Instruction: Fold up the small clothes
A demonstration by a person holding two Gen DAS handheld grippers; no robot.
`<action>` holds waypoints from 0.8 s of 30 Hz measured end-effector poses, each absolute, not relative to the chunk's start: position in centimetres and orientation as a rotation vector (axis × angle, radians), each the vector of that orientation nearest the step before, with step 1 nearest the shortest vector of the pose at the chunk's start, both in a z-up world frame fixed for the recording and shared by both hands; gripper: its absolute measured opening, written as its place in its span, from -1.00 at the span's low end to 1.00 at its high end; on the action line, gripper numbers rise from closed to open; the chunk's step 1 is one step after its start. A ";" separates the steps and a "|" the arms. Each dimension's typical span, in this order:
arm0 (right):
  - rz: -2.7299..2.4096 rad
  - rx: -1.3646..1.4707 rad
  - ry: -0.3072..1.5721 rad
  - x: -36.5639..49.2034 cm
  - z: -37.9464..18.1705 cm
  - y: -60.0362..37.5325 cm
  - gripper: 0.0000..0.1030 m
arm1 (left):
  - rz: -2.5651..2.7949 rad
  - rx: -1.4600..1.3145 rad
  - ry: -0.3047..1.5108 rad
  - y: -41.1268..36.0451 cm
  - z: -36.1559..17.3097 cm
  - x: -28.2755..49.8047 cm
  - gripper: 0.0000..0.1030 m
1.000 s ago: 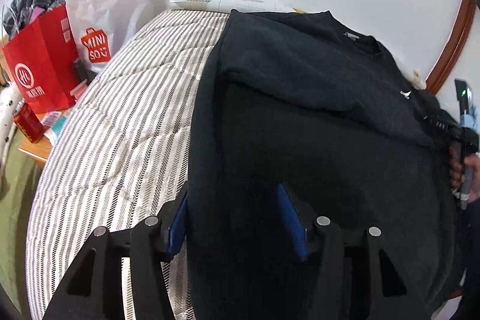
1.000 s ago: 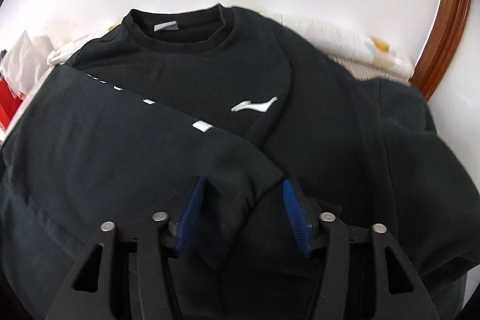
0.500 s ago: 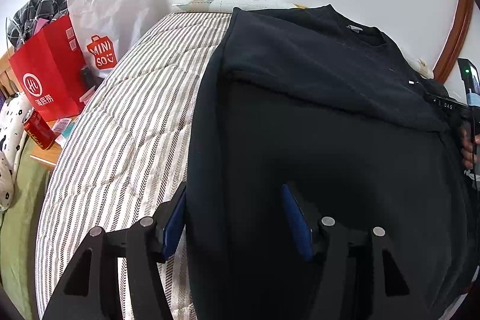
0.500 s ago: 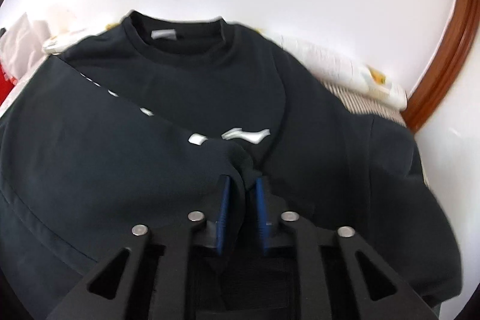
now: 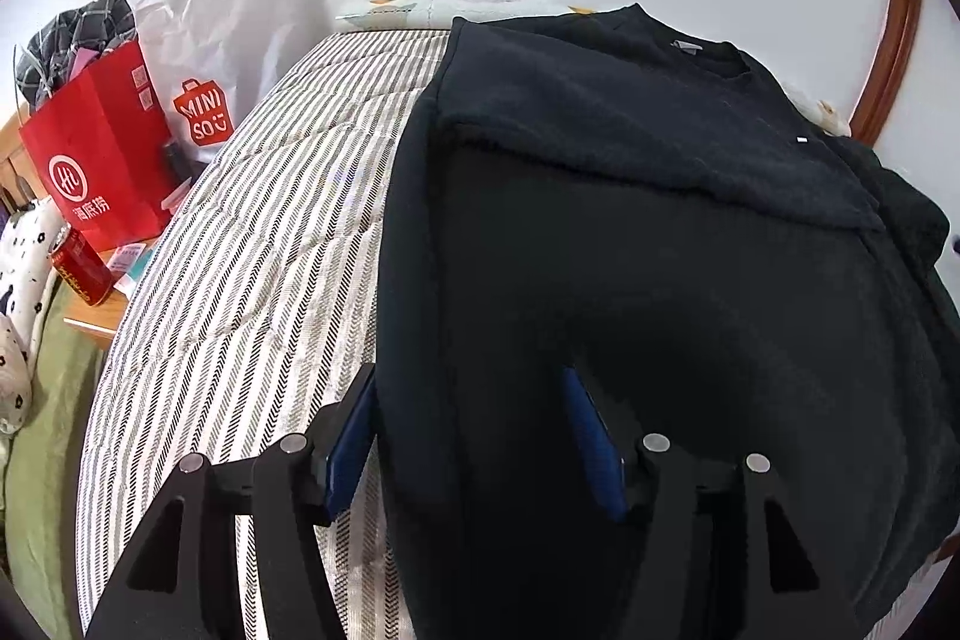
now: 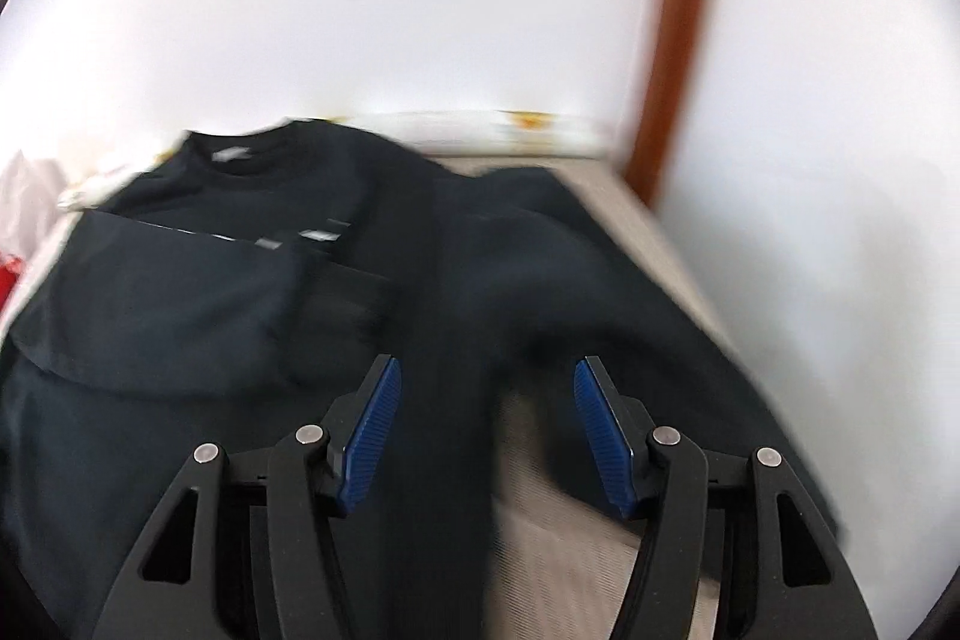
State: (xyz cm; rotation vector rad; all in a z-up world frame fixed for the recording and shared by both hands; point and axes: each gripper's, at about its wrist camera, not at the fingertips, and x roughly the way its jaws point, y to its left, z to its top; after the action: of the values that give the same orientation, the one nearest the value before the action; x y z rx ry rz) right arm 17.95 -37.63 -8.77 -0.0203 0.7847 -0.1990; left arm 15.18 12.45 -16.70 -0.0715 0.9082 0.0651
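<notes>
Black sweatshirt (image 5: 630,250), sleeve folded across chest

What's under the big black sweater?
Under the black sweater lies a striped quilt, which shows bare beside it on the left and, in the right wrist view, near the right gripper. Whatever lies beneath the sweater's middle is covered.
</notes>
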 end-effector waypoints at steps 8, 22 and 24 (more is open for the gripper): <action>-0.340 0.075 0.937 11.6 -13.8 -46.6 0.17 | 0.055 -0.100 0.921 12.8 -16.7 14.7 0.15; -0.350 0.048 0.915 9.7 -15.7 -49.5 -0.33 | 0.056 -0.086 0.935 12.5 -16.7 14.4 0.18; -0.372 0.051 0.917 10.1 -15.6 -49.6 -0.68 | 0.048 -0.071 0.922 12.6 -16.8 14.3 0.21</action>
State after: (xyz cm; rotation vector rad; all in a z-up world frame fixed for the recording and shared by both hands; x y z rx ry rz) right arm 10.14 -49.63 -15.63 0.0510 0.9173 -0.3725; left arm 14.27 12.59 -16.76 -0.0710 0.9219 0.0476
